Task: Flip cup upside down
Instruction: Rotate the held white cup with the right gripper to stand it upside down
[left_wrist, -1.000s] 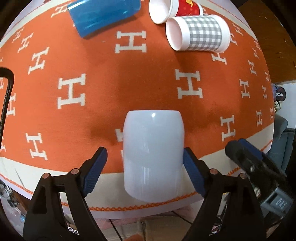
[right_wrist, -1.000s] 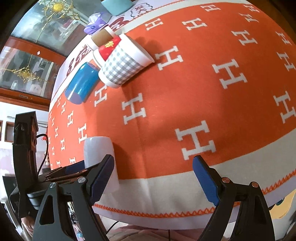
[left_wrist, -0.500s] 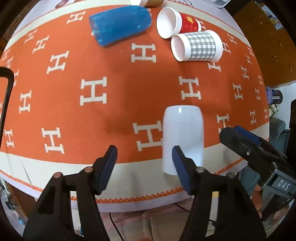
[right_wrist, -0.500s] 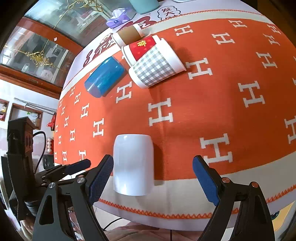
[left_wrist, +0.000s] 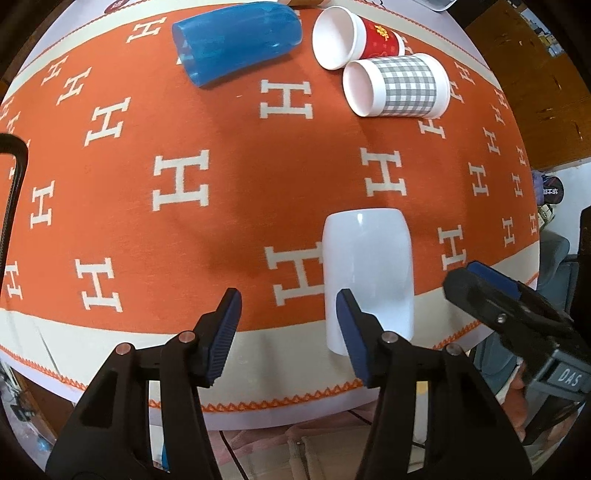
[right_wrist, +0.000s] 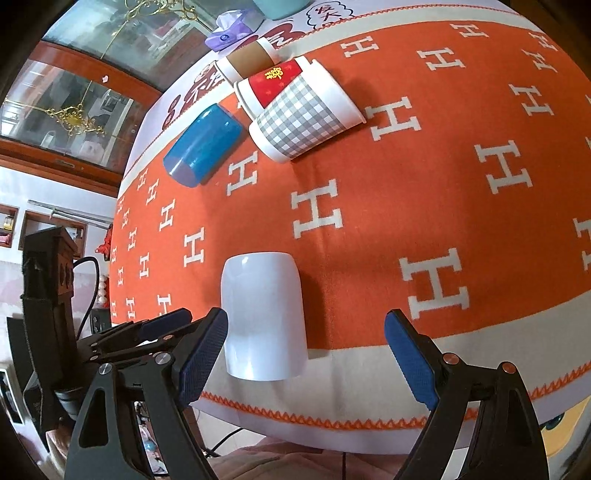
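Observation:
A plain white cup (left_wrist: 367, 273) stands upside down on the orange H-patterned cloth (left_wrist: 221, 206) near the table's front edge; it also shows in the right wrist view (right_wrist: 263, 314). My left gripper (left_wrist: 288, 332) is open and empty, just left of the cup, its right finger in front of the cup's lower edge. My right gripper (right_wrist: 306, 345) is open and empty, its left finger beside the cup; it appears in the left wrist view (left_wrist: 495, 295) to the cup's right.
At the back lie a blue cup (left_wrist: 236, 40), a red paper cup (left_wrist: 354, 38) and a grey checked cup (left_wrist: 399, 88), all on their sides. A brown-sleeved cup (right_wrist: 247, 61) lies behind them. The table edge (left_wrist: 277, 402) runs just below the grippers.
My left gripper, which straddled the white cup a second ago, has moved left and back off it. The right gripper has swung so the cup sits nearer its jaws.

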